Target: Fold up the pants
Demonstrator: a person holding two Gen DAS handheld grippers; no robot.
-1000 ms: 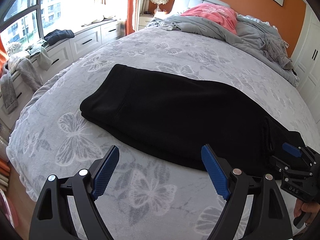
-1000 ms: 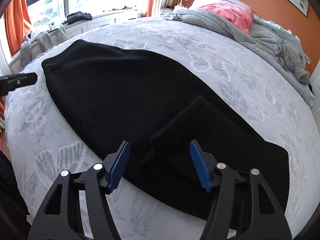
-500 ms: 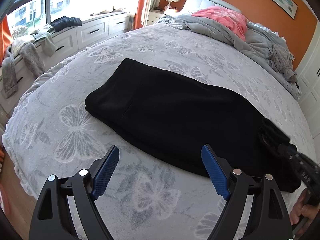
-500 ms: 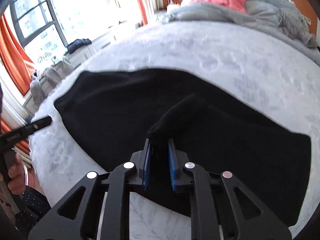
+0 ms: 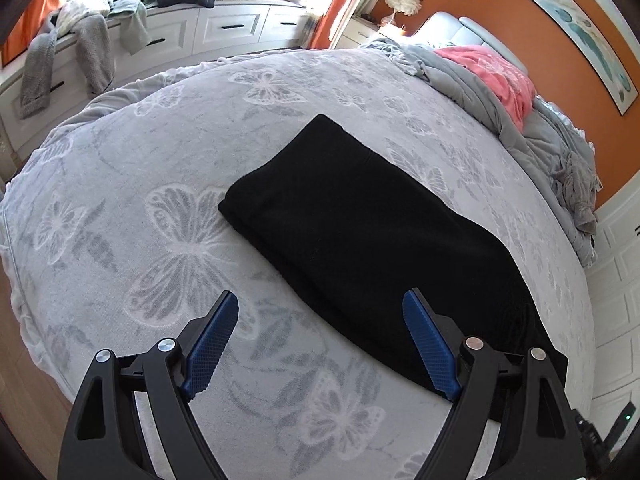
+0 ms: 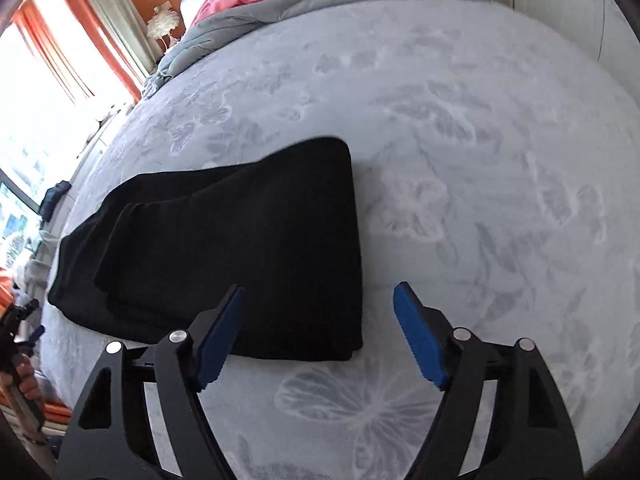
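The black pants [image 5: 360,232] lie folded in a long strip on the grey butterfly bedspread [image 5: 168,208]. In the right wrist view the pants [image 6: 240,256] show a leg end folded back over the upper layer. My left gripper [image 5: 320,340] is open and empty, held above the bed at the strip's near edge. My right gripper [image 6: 320,332] is open and empty, above the folded end's near right corner; its left finger [image 6: 220,336] overlaps the cloth's edge in the view.
A rumpled grey duvet [image 5: 480,92] and a pink garment [image 5: 500,76] lie at the head of the bed. White drawers with draped clothes [image 5: 100,40] run under the window. The other gripper and hand show at the left edge [image 6: 20,340].
My right gripper shut on the leg end, carried it over the pants, then opened and let go. My left gripper rose and pulled back, still open.
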